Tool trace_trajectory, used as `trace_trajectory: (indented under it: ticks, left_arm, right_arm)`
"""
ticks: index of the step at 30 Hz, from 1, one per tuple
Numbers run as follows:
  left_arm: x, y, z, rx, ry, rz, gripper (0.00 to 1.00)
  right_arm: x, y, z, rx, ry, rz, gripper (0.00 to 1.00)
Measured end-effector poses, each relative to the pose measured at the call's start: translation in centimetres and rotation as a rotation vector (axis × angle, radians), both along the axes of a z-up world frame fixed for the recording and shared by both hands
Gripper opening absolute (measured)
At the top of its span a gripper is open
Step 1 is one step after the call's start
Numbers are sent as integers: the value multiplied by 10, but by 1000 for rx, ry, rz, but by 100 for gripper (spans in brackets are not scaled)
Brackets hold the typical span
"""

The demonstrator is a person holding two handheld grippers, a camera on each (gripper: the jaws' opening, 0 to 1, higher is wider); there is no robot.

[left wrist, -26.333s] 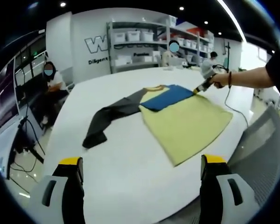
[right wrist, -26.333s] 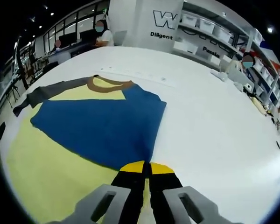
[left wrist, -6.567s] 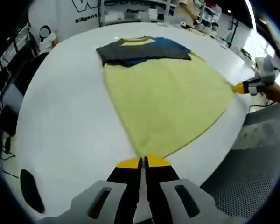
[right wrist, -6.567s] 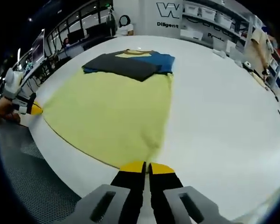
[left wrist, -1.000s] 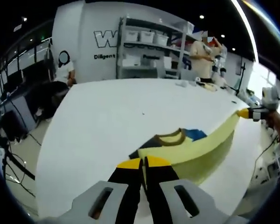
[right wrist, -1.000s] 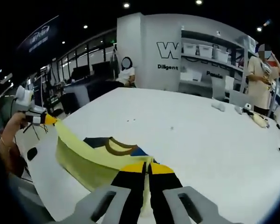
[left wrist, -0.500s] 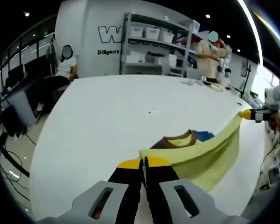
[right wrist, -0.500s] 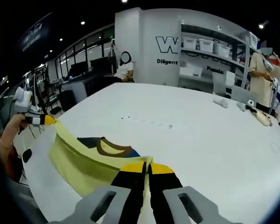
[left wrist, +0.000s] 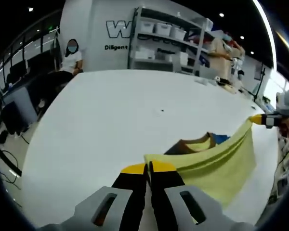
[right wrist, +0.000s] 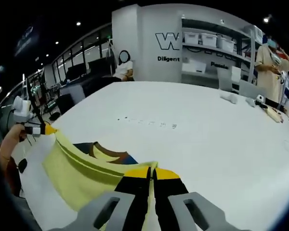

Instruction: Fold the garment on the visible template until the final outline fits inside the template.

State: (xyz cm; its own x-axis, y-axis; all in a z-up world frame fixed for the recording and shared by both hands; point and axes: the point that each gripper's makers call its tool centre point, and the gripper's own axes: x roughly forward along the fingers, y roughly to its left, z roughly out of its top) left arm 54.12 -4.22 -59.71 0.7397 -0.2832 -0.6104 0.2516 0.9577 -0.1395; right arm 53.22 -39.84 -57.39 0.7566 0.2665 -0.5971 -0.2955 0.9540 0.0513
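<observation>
Jaws of the left gripper [left wrist: 149,167] are clamped on one hem corner of the garment [left wrist: 216,161]; those of the right gripper [right wrist: 151,171] pinch the other. Hem hangs taut between both, lifted above the bench [left wrist: 111,106]. Collar lies beyond, on the far side.

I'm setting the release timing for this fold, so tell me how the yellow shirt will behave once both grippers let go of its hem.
The yellow shirt is probably floppy: held between the left gripper and the right gripper, its hem sags in a curve. It looks light, a thin sheet hanging from two pinches. Released, it would likely drop and drape over the collar end on the white table, possibly wrinkling.
</observation>
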Motion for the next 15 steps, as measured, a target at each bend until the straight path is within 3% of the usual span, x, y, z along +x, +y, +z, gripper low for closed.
trace_trajectory:
  ticks: [6,15]
  left_arm:
    - [12,-1,-14,1,6,9,0]
    - [14,-6,-31,-12,12,13,0]
  right_arm:
    - [11,-3,-17,3,14,-19,0]
    - [14,-8,-48,15,48,-55,0]
